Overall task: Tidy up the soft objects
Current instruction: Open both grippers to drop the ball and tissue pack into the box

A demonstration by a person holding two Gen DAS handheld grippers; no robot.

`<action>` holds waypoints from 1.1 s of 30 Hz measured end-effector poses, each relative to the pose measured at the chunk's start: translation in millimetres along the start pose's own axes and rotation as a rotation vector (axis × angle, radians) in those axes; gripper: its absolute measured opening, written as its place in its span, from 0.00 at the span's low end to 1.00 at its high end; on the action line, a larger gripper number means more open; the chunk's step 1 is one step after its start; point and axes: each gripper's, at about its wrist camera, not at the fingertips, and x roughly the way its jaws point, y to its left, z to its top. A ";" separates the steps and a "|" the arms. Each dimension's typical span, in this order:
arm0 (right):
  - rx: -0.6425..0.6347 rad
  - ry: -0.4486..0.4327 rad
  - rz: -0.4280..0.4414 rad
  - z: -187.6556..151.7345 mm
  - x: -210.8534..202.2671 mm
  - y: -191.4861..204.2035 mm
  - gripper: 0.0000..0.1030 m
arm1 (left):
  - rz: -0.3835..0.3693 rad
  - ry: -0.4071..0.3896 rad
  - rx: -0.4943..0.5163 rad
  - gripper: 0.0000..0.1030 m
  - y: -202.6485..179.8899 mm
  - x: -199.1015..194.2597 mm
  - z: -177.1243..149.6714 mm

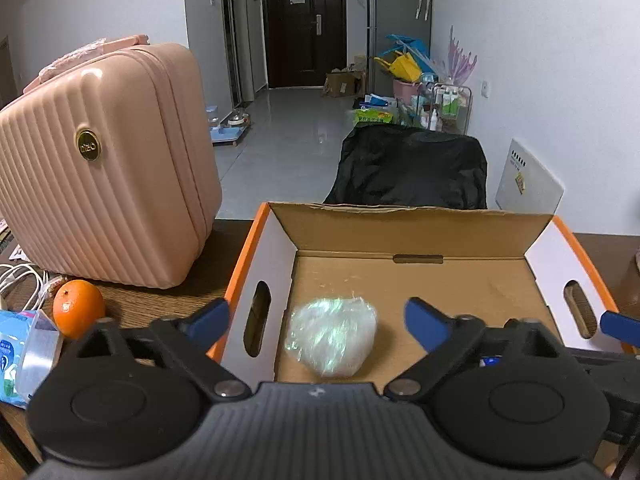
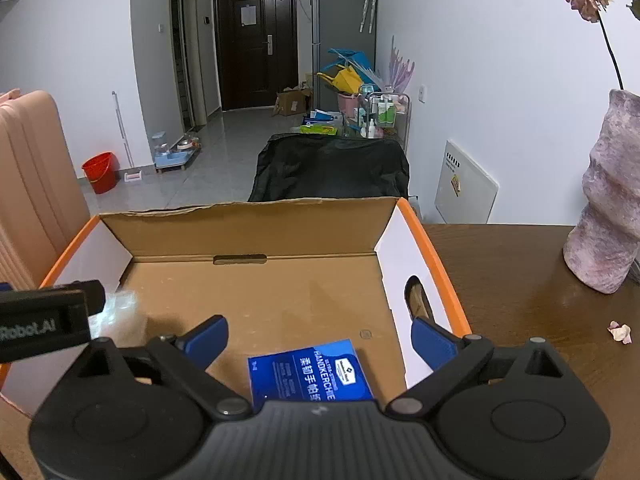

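Observation:
An open cardboard box with orange rims (image 1: 400, 232) stands on the wooden table. A crumpled clear plastic bag (image 1: 332, 336) lies on its floor near the left wall. My left gripper (image 1: 316, 318) is open above the box's near left side, its jaws astride the bag and the left wall. In the right wrist view the same box (image 2: 248, 224) holds a blue handkerchief tissue pack (image 2: 312, 372) near the front. My right gripper (image 2: 320, 338) is open and empty just above the pack. The left gripper's body (image 2: 44, 320) shows at the left.
A pink hard suitcase (image 1: 104, 168) stands left of the box. An orange (image 1: 78, 308), white cables and a tissue pack (image 1: 20, 356) lie at the near left. A purple vase (image 2: 608, 208) stands on the table right of the box, with a fallen petal (image 2: 620, 332).

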 end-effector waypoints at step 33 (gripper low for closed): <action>-0.034 -0.183 0.027 -47.9 -131.0 -42.6 1.00 | -0.075 -0.135 -0.007 1.00 24.2 -110.7 -29.8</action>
